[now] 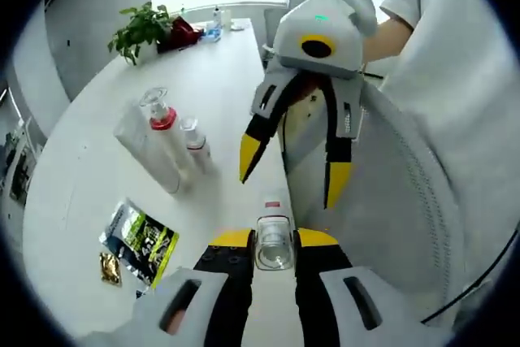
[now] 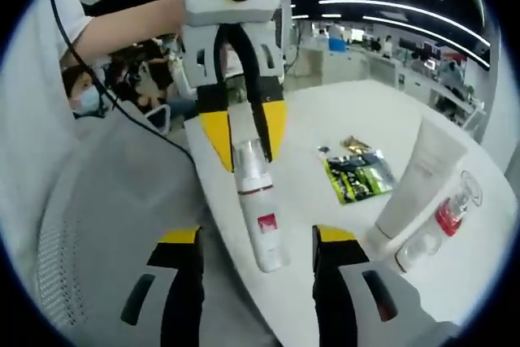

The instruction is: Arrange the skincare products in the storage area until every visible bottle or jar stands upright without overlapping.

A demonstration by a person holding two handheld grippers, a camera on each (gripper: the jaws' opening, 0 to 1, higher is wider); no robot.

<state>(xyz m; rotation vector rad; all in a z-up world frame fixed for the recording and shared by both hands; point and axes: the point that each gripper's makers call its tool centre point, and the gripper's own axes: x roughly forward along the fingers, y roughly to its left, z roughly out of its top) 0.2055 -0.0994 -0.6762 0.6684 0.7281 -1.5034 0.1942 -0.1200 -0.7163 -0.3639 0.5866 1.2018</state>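
- We see our left gripper (image 1: 275,243) with its jaws closed on the clear cap of a slim bottle (image 2: 258,217), held above the white table (image 1: 81,176) near its edge.
- Our right gripper (image 2: 258,245) has its jaws spread wide, just under that bottle and not touching it.
- Farther in on the table, a white tube (image 2: 418,180), a red-collared bottle (image 2: 451,209) and a small clear bottle (image 1: 195,144) lie side by side.
- A green-and-black packet (image 2: 357,172) lies near the tube.
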